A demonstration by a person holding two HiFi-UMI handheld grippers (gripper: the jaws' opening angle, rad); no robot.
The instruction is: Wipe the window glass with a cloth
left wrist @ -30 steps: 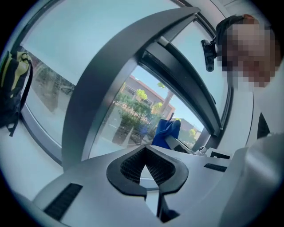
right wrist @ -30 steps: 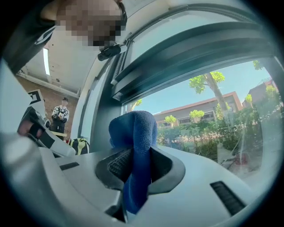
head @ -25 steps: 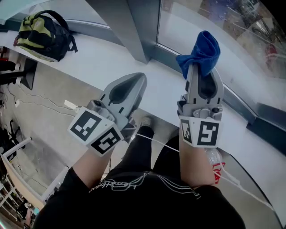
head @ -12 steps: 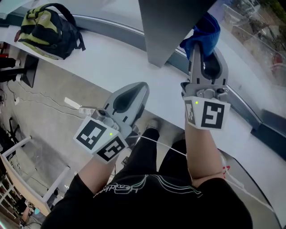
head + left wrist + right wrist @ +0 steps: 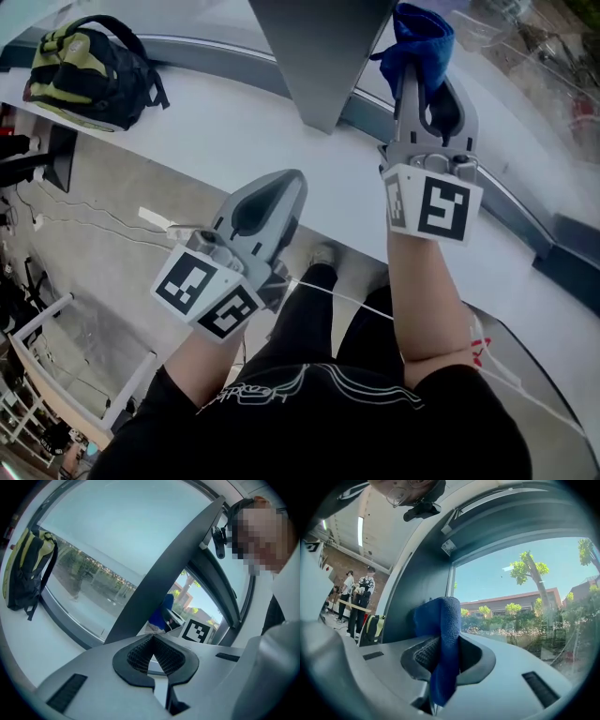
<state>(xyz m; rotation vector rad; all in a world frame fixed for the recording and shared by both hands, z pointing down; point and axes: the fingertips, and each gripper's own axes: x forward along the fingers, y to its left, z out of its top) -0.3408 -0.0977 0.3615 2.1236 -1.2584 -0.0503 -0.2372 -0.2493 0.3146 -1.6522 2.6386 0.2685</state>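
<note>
1. Backpack point(image 5: 80, 70), black and yellow-green. I log it at far left on the white sill point(image 5: 216, 122), lying on its side. In the left gripper view it stands against the pane.

2. Left gripper point(image 5: 289, 180). My left gripper view shows its ribbed pads pressed together at the tips with nothing between them point(image 5: 152, 638). It hangs over the sill's near edge, well apart from the cloth.

3. Dark grey pillar point(image 5: 323, 52), between the two grippers in the head view. Its top is cut off by the frame. In the left gripper view it hides part of the right gripper and the cloth.

4. Right gripper point(image 5: 424, 80), raised toward the window. Its jaws pinch the cloth, as I read in the right gripper view point(image 5: 443, 641).

5. Cloth point(image 5: 422, 37), deep blue, nubbly weave, bunched into a thick fold. One end stands above the jaws and the other hangs down between them point(image 5: 443, 634). It covers the jaw tips in the head view and runs up to the frame's top edge.

6. Window glass point(image 5: 525, 84), far right, with trees and a red-roofed building beyond point(image 5: 520, 597). I cannot tell whether the cloth touches the glass.
</note>
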